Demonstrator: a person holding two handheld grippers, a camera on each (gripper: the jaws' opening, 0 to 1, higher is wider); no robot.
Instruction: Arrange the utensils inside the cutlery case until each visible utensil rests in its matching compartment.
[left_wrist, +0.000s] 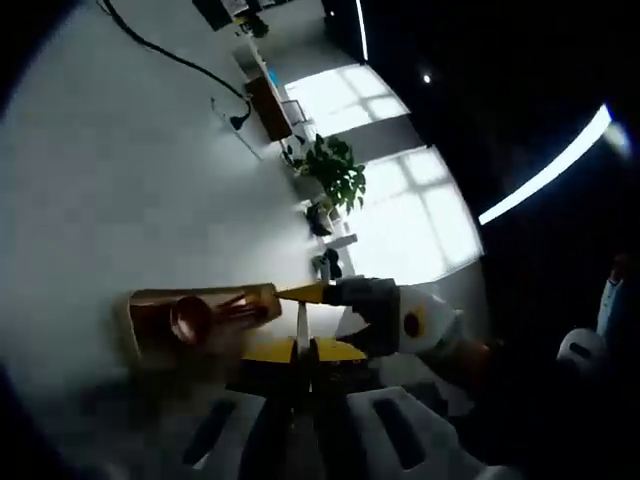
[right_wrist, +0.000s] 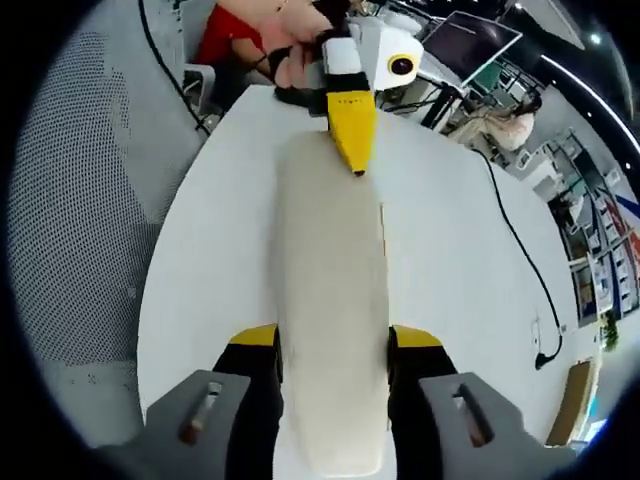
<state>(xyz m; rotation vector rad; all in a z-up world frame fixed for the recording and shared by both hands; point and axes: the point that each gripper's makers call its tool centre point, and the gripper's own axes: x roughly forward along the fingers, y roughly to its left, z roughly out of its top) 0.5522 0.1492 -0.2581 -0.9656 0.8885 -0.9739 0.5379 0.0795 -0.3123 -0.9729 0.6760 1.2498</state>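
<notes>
Right gripper (right_wrist: 333, 345) jaws clamp the cutlery case lid (right_wrist: 332, 300); left gripper (left_wrist: 302, 350) jaws pinch its far end.

Left gripper view: low, rolled, close over the white table (left_wrist: 120, 180), facing windows at frame right. Right gripper view: looks steeply down along the table (right_wrist: 440, 240), very close. Shared: the tabletop and its black cable (left_wrist: 170, 55) (right_wrist: 520, 250).

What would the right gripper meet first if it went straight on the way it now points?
Probably the left gripper, whose yellow jaws sit at the far end of the cream case that the right gripper holds; depth is unclear.
</notes>
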